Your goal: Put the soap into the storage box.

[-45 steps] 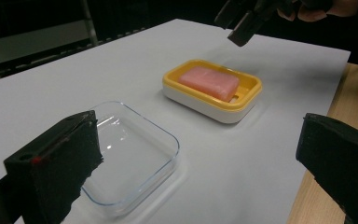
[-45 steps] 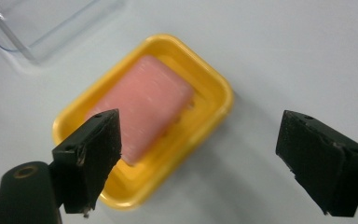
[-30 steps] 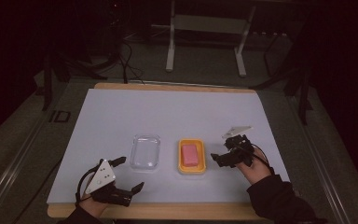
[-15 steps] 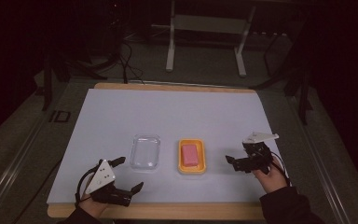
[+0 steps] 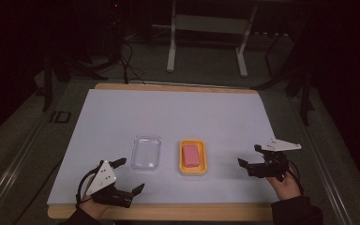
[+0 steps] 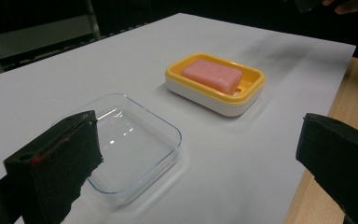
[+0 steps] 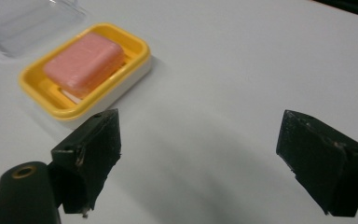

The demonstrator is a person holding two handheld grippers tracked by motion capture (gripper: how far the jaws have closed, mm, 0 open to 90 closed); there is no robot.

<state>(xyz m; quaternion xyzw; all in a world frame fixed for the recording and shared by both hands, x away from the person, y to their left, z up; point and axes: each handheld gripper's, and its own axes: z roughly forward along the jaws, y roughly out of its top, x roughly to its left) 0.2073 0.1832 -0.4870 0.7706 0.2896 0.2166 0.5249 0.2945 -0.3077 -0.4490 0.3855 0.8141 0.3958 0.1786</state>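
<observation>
A: On the white sheet covering the table [image 5: 122,112], a yellow-and-white plastic soap dish [image 5: 193,157] is seen at centre, with a pink rectangular soap bar [image 5: 191,154] lying flat inside it. A clear shallow plastic lid [image 5: 146,152] is set just beside it, on its left, apart from it.

B: Grippers?

A: Right gripper [image 5: 253,156] is held to the right of the dish, jaws wide apart, nothing between them. Left gripper [image 5: 130,175] is parked near the front edge, below the lid, jaws also spread, nothing gripped.

B: Confirmed in the left gripper view: lid [image 6: 121,144] close ahead of the jaws, dish [image 6: 216,86] and bar [image 6: 212,74] farther off. Likely work: lid onto dish, judged from the layout.

A: Risks noted. The lid is thin, smooth and lies flat, so it could be pushed along the sheet instead of picked up if the rim is approached too shallow. A clamp on one corner could let it tilt or slip.

B: In the right gripper view the dish [image 7: 86,70] sits light on the paper; it could be knocked askew if nudged by a jaw, and the bar [image 7: 84,63] shifted.
</observation>
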